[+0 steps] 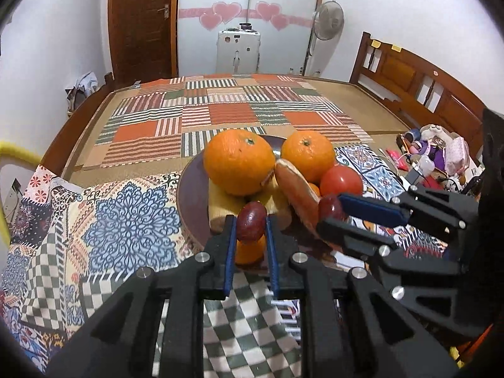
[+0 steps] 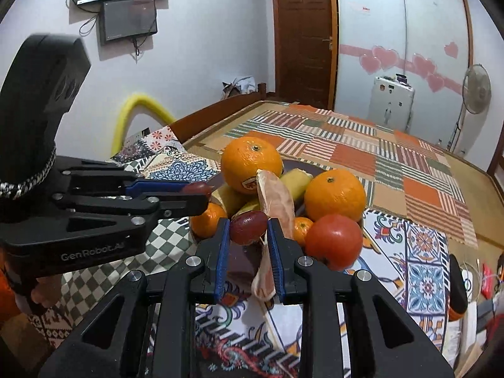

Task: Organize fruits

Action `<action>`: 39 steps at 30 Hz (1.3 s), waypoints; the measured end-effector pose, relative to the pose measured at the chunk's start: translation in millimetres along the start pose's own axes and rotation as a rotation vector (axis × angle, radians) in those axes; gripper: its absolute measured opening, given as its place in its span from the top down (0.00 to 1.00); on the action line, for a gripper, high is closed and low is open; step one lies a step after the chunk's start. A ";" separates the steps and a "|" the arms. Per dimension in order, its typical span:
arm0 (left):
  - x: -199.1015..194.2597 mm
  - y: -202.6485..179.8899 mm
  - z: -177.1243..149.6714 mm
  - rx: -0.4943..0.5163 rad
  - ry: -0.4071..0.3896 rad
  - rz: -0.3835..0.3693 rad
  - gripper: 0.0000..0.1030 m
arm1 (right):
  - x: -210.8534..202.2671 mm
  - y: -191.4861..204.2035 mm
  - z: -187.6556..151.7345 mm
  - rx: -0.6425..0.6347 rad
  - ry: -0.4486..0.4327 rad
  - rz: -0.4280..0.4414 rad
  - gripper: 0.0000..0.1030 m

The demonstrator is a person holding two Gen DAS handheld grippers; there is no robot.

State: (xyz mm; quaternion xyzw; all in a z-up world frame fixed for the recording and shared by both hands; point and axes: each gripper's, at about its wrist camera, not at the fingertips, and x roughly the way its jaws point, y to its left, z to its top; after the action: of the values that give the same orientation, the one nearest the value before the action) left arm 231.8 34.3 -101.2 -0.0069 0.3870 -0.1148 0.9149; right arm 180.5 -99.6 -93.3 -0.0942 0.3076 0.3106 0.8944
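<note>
A dark brown plate [image 1: 189,195] carries two big oranges [image 1: 238,162] [image 1: 308,155], a red tomato [image 1: 341,182], bananas [image 1: 220,208], small mandarins and a long tan-orange piece [image 1: 297,189]. My left gripper [image 1: 250,220] is shut on a small dark red fruit [image 1: 251,225], held above a mandarin at the plate's near edge. My right gripper [image 1: 330,212] comes in from the right, shut on a second dark red fruit [image 1: 330,208] beside the tomato. In the right wrist view that gripper [image 2: 249,223] pinches its fruit [image 2: 248,227], and the left gripper [image 2: 198,195] holds its own fruit [image 2: 197,189].
The plate rests on patterned cloths over a wide wooden bed with a striped patchwork cover [image 1: 220,116]. A headboard [image 1: 419,85] and a pile of small clutter [image 1: 434,154] lie to the right. A hand [image 2: 41,289] grips the left tool's handle.
</note>
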 end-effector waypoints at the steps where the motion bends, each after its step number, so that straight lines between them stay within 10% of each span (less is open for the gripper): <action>1: 1.9 1.5 0.6 -0.002 0.001 0.000 0.83 | 0.2 -0.1 -0.2 -0.001 0.000 -0.002 0.78; 22: -10.5 11.7 3.9 -0.035 -0.043 0.035 0.68 | -20.5 -3.9 5.5 0.017 -0.049 -0.061 0.60; 39: -211.8 -51.1 -31.2 -0.018 -0.503 0.175 0.67 | -191.1 28.3 25.4 0.103 -0.425 -0.124 0.59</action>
State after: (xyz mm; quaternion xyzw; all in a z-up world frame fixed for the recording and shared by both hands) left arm 56.4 32.6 31.8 -0.0099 0.1477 -0.0267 0.9886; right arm 57.6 -163.2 43.9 0.0005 0.1214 0.2517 0.9602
